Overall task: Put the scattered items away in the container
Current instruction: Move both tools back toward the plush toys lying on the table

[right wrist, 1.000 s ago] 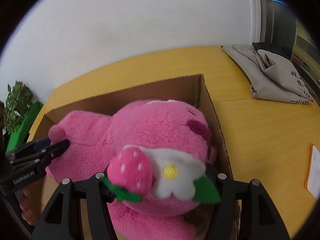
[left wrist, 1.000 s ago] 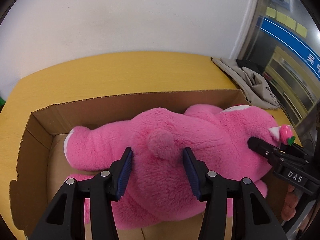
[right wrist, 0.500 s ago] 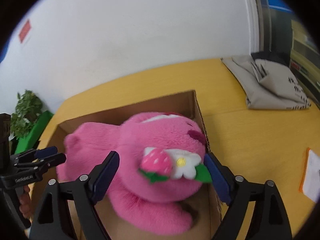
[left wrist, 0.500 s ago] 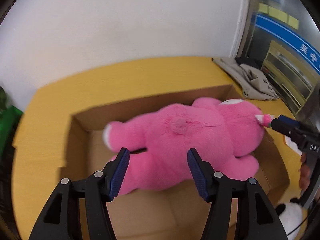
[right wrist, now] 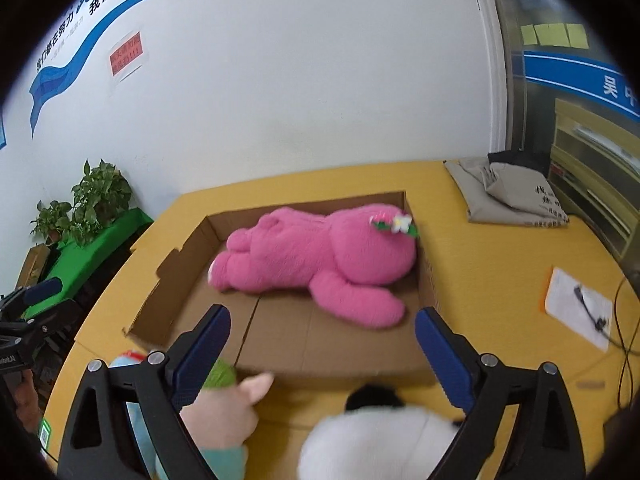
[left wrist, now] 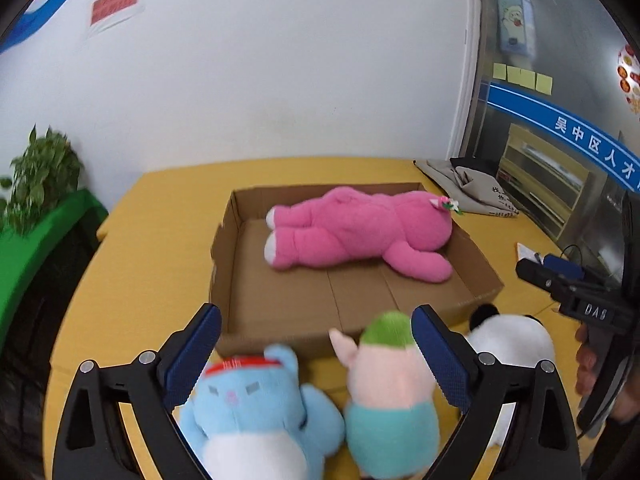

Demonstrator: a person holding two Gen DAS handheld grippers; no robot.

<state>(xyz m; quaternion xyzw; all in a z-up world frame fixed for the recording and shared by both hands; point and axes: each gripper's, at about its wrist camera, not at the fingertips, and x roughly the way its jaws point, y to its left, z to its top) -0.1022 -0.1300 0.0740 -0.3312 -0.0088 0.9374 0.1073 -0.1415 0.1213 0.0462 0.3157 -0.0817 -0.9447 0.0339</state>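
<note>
A pink plush bear (left wrist: pixel 360 232) lies on its side in the far half of the shallow cardboard box (left wrist: pixel 280 312) on the yellow table; it also shows in the right wrist view (right wrist: pixel 316 256) in the box (right wrist: pixel 168 280). In front of the box stand a blue plush (left wrist: pixel 248 412), a pink-and-teal pig plush (left wrist: pixel 388 396) and a white panda plush (left wrist: pixel 516 340). My left gripper (left wrist: pixel 316 344) is open and empty above the blue and pig plushes. My right gripper (right wrist: pixel 322 350) is open and empty above the panda plush (right wrist: pixel 376 440) and the pig plush (right wrist: pixel 224 412).
A folded grey bag (right wrist: pixel 508 196) lies at the table's far right. A notepad with a cable (right wrist: pixel 580 308) lies to the right of the box. Green planters (right wrist: pixel 88 216) stand off the table's left side. A white wall stands behind.
Both grippers let go of the pink bear, opened wide and pulled back and up from the box. The bear now lies in the box, and the three plushes in front have come into view.
</note>
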